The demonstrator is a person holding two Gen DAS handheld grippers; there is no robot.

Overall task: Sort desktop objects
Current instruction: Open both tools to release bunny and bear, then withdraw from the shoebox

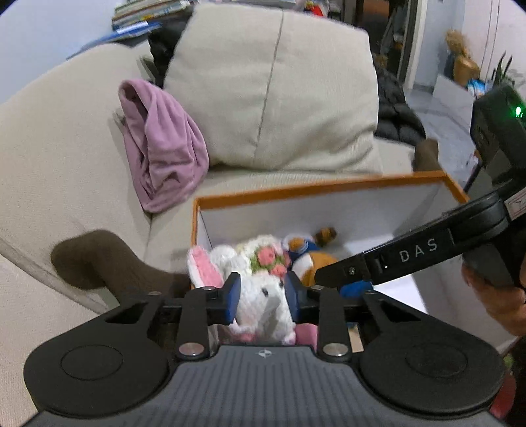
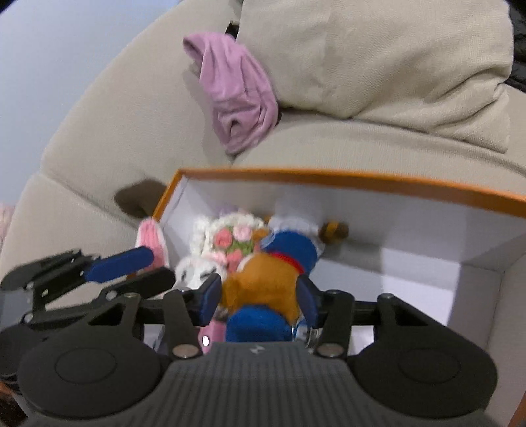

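Observation:
An orange-rimmed white box (image 1: 328, 189) sits on a beige sofa, also in the right wrist view (image 2: 361, 180). My left gripper (image 1: 261, 294) is shut on a white crocheted bunny (image 1: 263, 302) with pink ears and a flower crown, held at the box's near left corner. My right gripper (image 2: 259, 300) is shut on a brown bear in blue clothes (image 2: 263, 285), held inside the box beside the bunny (image 2: 200, 272). The right gripper's body (image 1: 427, 253) crosses the left wrist view. The left gripper's blue finger (image 2: 121, 262) shows in the right wrist view.
A purple cloth (image 1: 161, 144) lies against the sofa armrest, beside a large beige cushion (image 1: 279, 92). A dark brown item (image 1: 98, 259) lies on the seat left of the box. Books (image 1: 144, 16) are stacked behind the sofa. A black jacket (image 1: 397, 111) lies at right.

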